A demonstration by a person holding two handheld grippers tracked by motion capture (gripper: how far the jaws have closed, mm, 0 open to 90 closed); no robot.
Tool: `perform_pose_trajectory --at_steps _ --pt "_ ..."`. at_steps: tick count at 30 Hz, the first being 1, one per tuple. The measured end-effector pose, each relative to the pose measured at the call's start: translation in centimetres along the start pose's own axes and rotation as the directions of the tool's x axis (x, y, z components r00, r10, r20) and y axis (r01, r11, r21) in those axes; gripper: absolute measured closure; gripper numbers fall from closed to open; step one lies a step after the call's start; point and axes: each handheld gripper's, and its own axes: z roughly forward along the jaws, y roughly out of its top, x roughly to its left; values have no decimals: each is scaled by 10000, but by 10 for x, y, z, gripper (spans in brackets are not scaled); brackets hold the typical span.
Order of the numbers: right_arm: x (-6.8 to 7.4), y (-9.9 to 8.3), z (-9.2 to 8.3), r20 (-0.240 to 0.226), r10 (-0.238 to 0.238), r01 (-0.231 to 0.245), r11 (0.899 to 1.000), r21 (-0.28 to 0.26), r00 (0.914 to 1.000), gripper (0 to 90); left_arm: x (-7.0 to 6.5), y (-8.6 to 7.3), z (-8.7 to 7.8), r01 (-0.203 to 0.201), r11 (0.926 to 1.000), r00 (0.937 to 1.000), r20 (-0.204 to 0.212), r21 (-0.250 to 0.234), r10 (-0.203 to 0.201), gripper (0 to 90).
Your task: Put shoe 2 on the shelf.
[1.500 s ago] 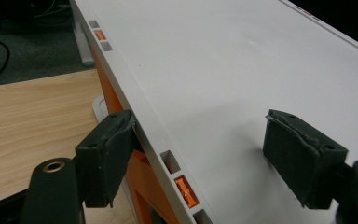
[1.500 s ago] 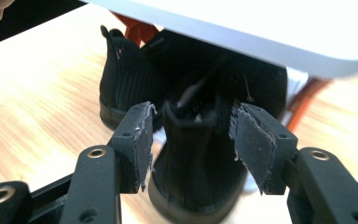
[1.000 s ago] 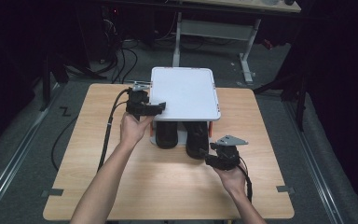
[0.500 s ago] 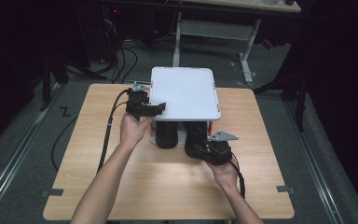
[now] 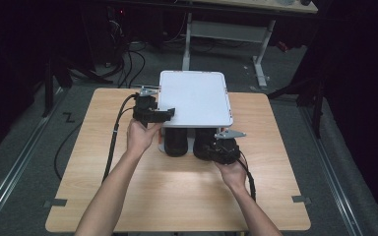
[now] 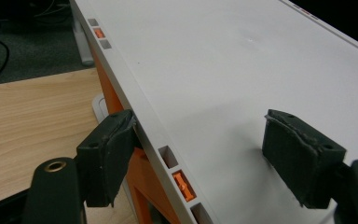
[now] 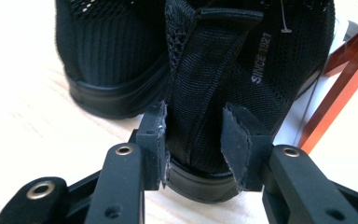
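Observation:
A white flat lid (image 5: 194, 98) sits on an orange frame (image 6: 140, 172) at the back middle of the wooden table. Two black mesh shoes poke out from under its near edge. My left gripper (image 5: 170, 112) clamps the lid's left rim (image 6: 223, 70), one pad (image 6: 107, 158) under the edge and the other on top. My right gripper (image 5: 215, 150) is at the heel of the right shoe (image 5: 204, 140). Its jaws have just been closing, and the pads (image 7: 235, 140) now touch both sides of the heel strap (image 7: 200, 84). The left shoe (image 5: 176, 142) stands free beside it.
The wooden table (image 5: 128, 196) has bare room in front of and beside the shoes. A black cable (image 5: 115, 137) trails from the left gripper over the table's left side. An orange leg (image 7: 335, 79) of the frame stands just right of the held shoe.
My right gripper has moved left and forward from the bare table up to the right shoe's heel. The left gripper and the lid have stayed put.

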Motion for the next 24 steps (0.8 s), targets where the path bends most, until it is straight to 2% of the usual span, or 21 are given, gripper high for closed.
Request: perform_pose_trajectory --at_steps 5,14,15,18,24 --pt "-6 4 7 154 39 -37 9999 -103 9999 615 0 0 0 11 10000 10000 19 25 -11 257" --pt "-12 6 10 -105 103 -103 9999 -21 9999 589 -1 -1 -1 -80 10000 10000 -27 -58 80 259" --pt "-12 6 8 -59 54 -54 10000 -32 10000 560 -1 0 -1 -56 10000 10000 -25 -43 56 260" --pt "-12 6 5 -48 108 -108 9999 -58 9999 545 -1 0 -1 -5 10000 10000 -25 -37 5 260" --pt "-18 7 -20 -199 188 -197 9986 -484 9996 522 -5 -2 -3 -614 9979 9981 -8 -227 614 270"
